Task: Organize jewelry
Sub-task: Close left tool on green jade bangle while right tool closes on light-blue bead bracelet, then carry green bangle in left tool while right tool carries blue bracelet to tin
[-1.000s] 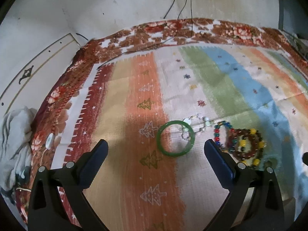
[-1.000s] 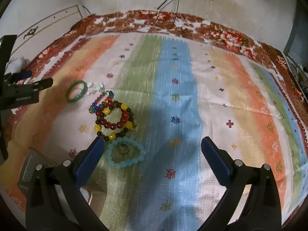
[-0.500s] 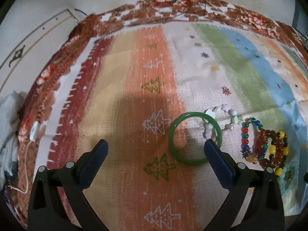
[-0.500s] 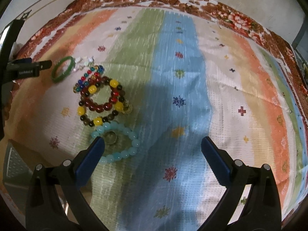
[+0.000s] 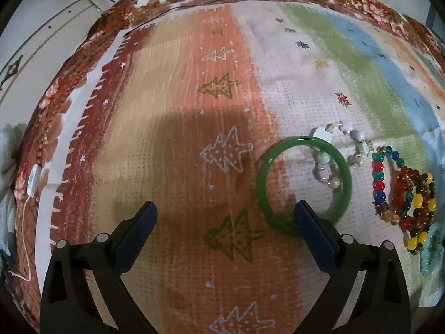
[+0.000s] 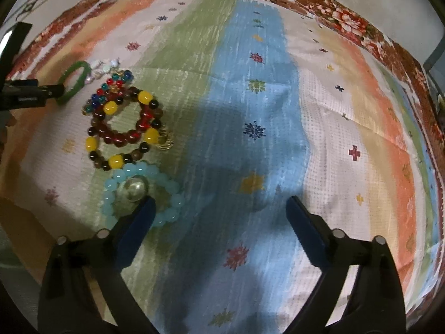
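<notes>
A green bangle (image 5: pixel 303 186) lies flat on the striped cloth, with a pale bead bracelet (image 5: pixel 331 167) partly under its far side. My left gripper (image 5: pixel 225 214) is open and empty; its right finger (image 5: pixel 311 220) covers the bangle's near rim. To the right lie a multicolour bead bracelet (image 5: pixel 379 183) and a red and yellow bead bracelet (image 5: pixel 414 203). In the right wrist view the red and yellow bracelet (image 6: pixel 122 128), a light blue bead bracelet (image 6: pixel 164 189) and a ring (image 6: pixel 135 189) inside it lie left of centre. My right gripper (image 6: pixel 219 211) is open and empty, its left finger (image 6: pixel 139 220) over the blue bracelet.
The striped cloth (image 6: pixel 264 111) has a floral border (image 5: pixel 172 0) at the far edge. A white cloth bundle (image 5: pixel 7 153) and a cable lie at the far left. The left gripper (image 6: pixel 30 94) shows at the left edge of the right wrist view.
Both grippers have moved forward and down toward the jewelry. The left gripper's right finger now overlaps the green bangle; the right gripper's left finger now overlaps the blue bracelet.
</notes>
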Demonstrator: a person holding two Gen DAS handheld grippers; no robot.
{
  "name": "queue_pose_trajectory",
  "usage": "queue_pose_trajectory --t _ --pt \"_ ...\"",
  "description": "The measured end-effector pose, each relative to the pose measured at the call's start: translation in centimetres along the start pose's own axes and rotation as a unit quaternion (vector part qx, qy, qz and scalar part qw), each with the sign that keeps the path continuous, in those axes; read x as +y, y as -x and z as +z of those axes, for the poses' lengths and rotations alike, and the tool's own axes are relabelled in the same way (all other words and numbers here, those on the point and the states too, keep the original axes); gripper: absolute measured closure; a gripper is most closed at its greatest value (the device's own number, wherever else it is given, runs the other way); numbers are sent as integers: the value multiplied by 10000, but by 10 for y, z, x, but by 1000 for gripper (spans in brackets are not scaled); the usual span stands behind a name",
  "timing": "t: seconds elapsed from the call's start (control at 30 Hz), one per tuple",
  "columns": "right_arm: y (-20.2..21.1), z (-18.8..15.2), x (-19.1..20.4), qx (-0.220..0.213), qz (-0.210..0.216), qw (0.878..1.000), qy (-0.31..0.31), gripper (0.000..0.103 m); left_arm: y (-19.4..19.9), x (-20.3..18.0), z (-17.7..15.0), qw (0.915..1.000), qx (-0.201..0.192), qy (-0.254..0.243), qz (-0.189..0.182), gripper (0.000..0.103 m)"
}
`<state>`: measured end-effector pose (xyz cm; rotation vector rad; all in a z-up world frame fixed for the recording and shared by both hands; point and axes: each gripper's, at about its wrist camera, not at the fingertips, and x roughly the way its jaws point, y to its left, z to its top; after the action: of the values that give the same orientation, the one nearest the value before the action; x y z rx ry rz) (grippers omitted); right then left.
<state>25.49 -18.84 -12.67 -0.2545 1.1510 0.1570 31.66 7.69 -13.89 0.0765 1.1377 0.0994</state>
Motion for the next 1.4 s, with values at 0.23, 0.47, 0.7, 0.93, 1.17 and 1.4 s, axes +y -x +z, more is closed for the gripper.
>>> queue_pose_trajectory --t 0.23,0.47,0.7,0.93,1.17,1.4 --pt "-8 0 5 43 2 9999 128 23 -2 -3 0 9998 49 -74 -170 20" --pt "-3 0 12 27 18 9995 325 38 1 -12 -1 9988 40 -330 -347 39" --pt "0 -1 22 -9 -41 9985 539 43 2 -14 -2 9984 34 -411 -377 44" --pt "-3 -2 23 17 46 9983 586 52 2 -15 -1 9979 61 -438 -466 51" --pt "-7 -5 38 215 544 9952 789 90 5 -24 -3 9964 48 -644 -548 70" --pt "-8 -2 33 221 670 9955 628 90 6 -29 -5 9946 87 -810 -637 90"
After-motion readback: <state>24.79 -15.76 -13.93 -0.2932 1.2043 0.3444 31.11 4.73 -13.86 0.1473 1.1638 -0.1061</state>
